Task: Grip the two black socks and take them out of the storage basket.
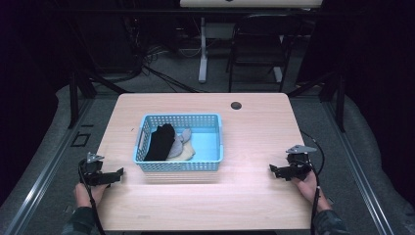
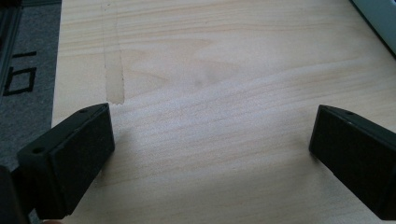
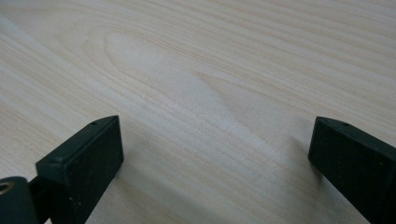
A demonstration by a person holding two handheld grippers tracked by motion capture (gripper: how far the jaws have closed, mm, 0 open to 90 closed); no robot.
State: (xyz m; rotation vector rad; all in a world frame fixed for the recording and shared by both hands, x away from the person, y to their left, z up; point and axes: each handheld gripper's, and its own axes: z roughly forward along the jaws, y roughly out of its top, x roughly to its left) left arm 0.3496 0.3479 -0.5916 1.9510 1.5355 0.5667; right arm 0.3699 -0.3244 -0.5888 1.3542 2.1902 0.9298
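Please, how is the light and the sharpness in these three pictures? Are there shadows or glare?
High view: the table is lit, the room around it nearly black; the blue basket casts a faint shadow toward the near edge. Left gripper view: even light, mild glare across the wood, soft shadow beside the open left tongs. Right gripper view: a pale sheen on the grain, the right tongs slightly soft at the edges.

Wooden table (image 1: 254, 147) bears a blue basket (image 1: 179, 164).

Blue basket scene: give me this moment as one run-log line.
left gripper: open, empty | right gripper: open, empty | blue basket: holds black, grey, beige cloth items | table: grippers flank basket
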